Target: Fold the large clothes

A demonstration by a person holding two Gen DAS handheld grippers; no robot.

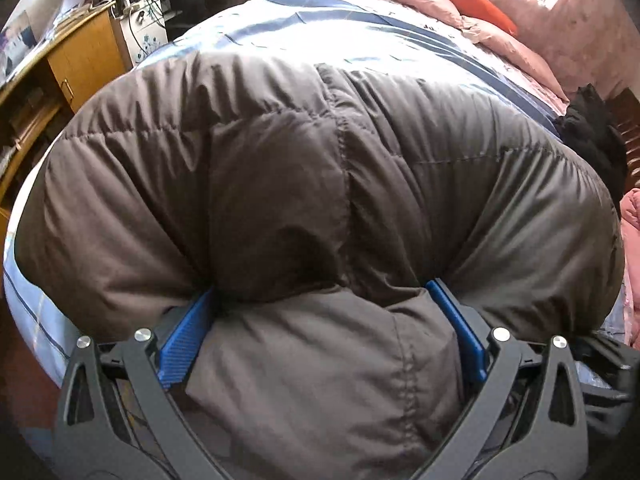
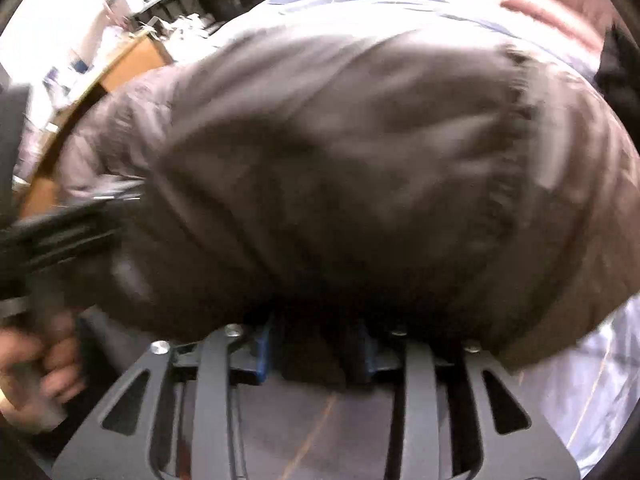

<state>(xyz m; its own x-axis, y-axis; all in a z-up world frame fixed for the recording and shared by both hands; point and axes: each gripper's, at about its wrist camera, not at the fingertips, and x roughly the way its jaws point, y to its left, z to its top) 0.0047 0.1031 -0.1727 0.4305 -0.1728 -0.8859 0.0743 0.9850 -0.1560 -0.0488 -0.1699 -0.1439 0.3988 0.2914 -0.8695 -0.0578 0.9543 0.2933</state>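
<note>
A big brown puffer jacket (image 1: 320, 184) lies on the bed's pale blue striped sheet (image 1: 320, 28) and fills both views. My left gripper (image 1: 320, 292) stands wide open, its blue pads (image 1: 180, 340) either side of a thick fold of the jacket that bulges between them. In the blurred right wrist view the jacket (image 2: 360, 168) hangs over my right gripper (image 2: 316, 344), whose blue pads (image 2: 262, 346) stand close together on a dark bunch of jacket cloth. The left gripper's body and the hand holding it (image 2: 36, 360) show at the left there.
A wooden desk with a cabinet (image 1: 84, 60) stands left of the bed. A pink quilt (image 1: 500, 32) and an orange pillow (image 1: 476, 4) lie at the far end. A black garment (image 1: 592, 140) lies at the bed's right edge.
</note>
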